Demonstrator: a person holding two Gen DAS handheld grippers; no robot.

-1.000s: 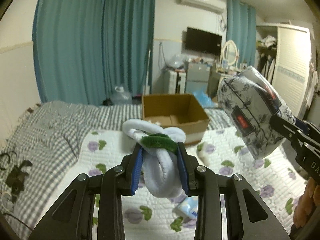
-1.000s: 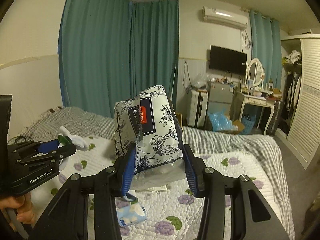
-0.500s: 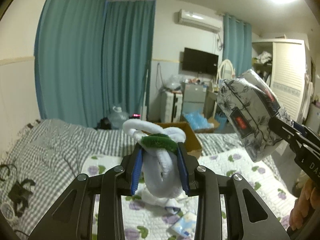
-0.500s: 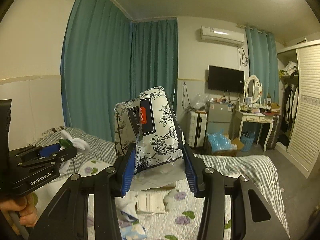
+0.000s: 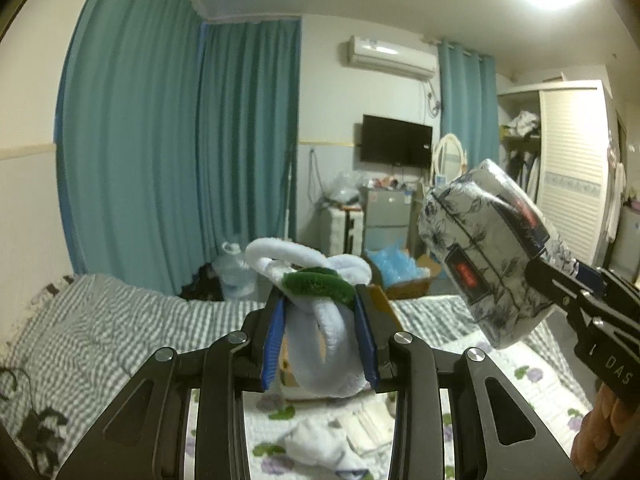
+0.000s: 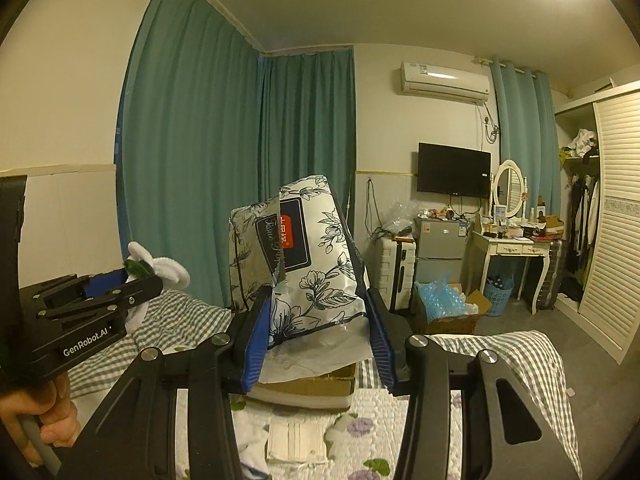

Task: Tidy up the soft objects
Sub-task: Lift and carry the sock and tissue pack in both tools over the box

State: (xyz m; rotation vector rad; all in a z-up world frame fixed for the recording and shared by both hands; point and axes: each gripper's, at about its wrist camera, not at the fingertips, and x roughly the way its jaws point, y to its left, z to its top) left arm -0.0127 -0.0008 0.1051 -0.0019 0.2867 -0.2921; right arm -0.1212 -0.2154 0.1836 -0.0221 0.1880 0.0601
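Note:
My left gripper [image 5: 320, 340] is shut on a white plush toy with a green band [image 5: 320, 320], held in the air above the bed. It also shows at the left of the right wrist view [image 6: 160, 270]. My right gripper [image 6: 318, 344] is shut on a floral tissue pack [image 6: 308, 260], also held up in the air. The pack shows at the right of the left wrist view [image 5: 488, 256]. A cardboard box [image 6: 316, 384] sits on the bed below and beyond both grippers, mostly hidden behind them.
The quilted bed [image 5: 520, 364] carries a folded white cloth [image 6: 296, 440], a white sock [image 5: 320, 444] and a small packet. A checked blanket [image 5: 120, 336] covers the far side. Beyond the bed stand teal curtains [image 5: 180, 160], a fridge [image 6: 440, 248], a dressing table [image 6: 512, 244] and a wardrobe [image 6: 616, 220].
Both grippers have risen and tilted upward with their loads. The bed and cardboard box have dropped low in both views, and the ceiling light has come into sight.

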